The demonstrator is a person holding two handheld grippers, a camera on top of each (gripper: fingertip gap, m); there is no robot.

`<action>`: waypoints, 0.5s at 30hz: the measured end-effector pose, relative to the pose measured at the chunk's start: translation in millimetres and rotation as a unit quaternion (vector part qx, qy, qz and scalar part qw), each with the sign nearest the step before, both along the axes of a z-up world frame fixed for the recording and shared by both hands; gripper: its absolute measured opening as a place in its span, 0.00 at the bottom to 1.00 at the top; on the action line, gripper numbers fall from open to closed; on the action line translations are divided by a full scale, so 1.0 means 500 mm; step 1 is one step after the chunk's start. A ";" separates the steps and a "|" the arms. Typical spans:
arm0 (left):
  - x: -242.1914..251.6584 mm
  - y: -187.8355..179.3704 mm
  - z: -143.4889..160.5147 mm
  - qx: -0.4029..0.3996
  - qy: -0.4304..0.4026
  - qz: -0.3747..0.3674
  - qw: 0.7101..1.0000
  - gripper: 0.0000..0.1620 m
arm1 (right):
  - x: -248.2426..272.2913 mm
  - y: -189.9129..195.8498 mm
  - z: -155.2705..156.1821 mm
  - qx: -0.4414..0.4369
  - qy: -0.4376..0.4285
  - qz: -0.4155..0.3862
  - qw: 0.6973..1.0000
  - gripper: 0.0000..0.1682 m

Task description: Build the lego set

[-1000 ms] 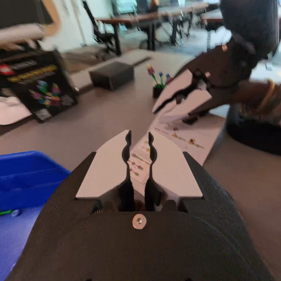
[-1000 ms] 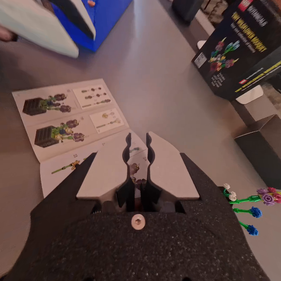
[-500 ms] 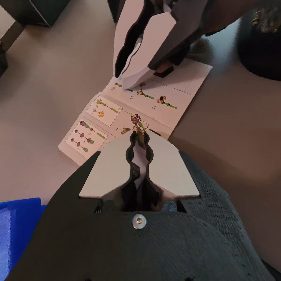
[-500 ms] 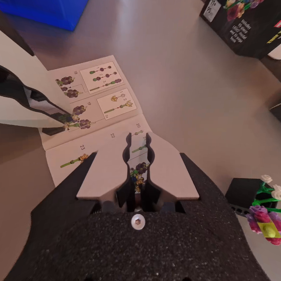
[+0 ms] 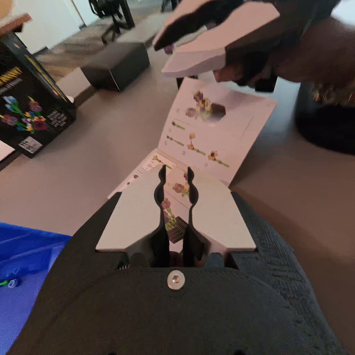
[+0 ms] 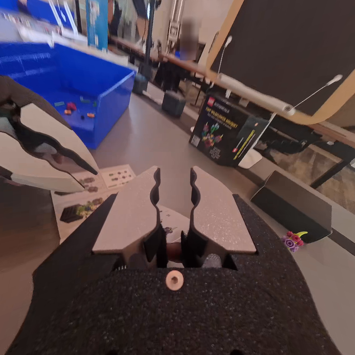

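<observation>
Instruction booklet (image 5: 215, 134) lies open on grey table (image 5: 76, 182), far page lifted off the surface, prob. mid-turn or springing at the fold.

L gripper (image 5: 175, 170) hangs low over near page, fingers apart w/ a narrow gap, holding nothing; placed as if to pin the page flat.

R gripper (image 6: 174, 171) above booklet's far half, fingers parted wider, empty. Seen from L view it sits over the raised page.

Part-built flowers (image 6: 293, 241) stand to R side, just beside a dark box (image 6: 292, 207).

Loose bricks in blue bin (image 6: 107, 107), well apart from booklet. Set's black carton (image 6: 221, 138) upright further back.

Judgement: checking next step, no brick picked yet.
</observation>
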State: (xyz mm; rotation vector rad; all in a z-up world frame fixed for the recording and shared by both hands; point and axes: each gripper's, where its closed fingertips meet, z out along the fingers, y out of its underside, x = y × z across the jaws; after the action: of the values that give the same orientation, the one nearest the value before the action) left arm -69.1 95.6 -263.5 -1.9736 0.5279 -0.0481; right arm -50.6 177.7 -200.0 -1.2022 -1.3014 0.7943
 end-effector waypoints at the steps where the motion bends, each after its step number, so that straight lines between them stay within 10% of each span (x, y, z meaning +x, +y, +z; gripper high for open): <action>1: -0.005 0.001 0.018 0.020 -0.020 0.006 1.000 0.13 | 0.004 0.000 0.015 -0.006 0.024 0.002 1.000 0.17; 9: -0.059 -0.001 0.082 0.093 -0.065 0.068 0.991 0.13 | 0.018 -0.017 0.056 -0.018 0.082 0.037 0.996 0.11; 15: -0.097 -0.013 0.071 0.063 0.024 0.131 0.989 0.13 | 0.030 -0.213 -0.005 -0.025 -0.075 0.320 0.944 0.05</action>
State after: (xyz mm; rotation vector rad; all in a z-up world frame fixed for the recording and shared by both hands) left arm -117.8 88.9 -228.1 -1.9082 0.2905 0.1940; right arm -35.4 71.2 -202.3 -0.8851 -1.8463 1.2190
